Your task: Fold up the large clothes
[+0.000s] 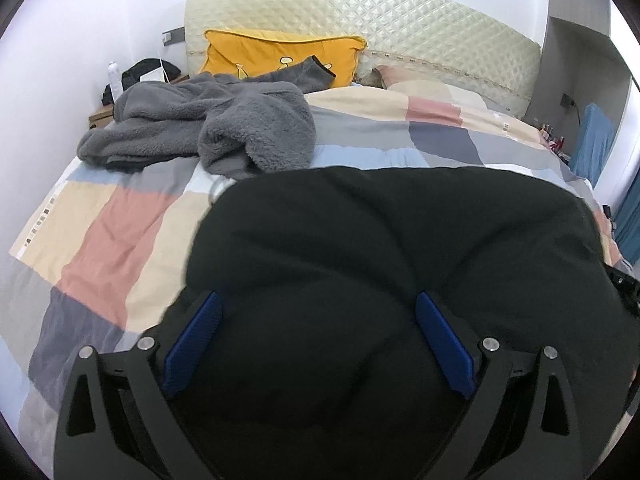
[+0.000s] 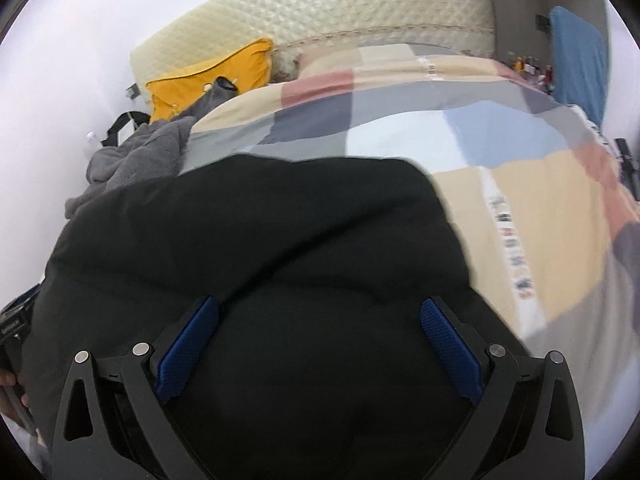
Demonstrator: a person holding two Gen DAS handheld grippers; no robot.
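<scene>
Both our claws, left gripper (image 1: 318,336) and right gripper (image 2: 318,344), gape wide, gripping nothing, above the puffy black padded jacket (image 1: 400,248) on the near patchwork quilt (image 1: 100,232); unpinned, its springy filling may unfold.

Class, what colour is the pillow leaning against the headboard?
Yellow-orange; the pillow shows best in the left wrist view.

You have a patchwork duvet (image 1: 120,216) covering the bed, with a yellow cushion (image 1: 280,56) leaning on the quilted cream headboard (image 1: 420,20). A white bottle (image 1: 115,76) stands on the bedside table (image 1: 100,118).
</scene>
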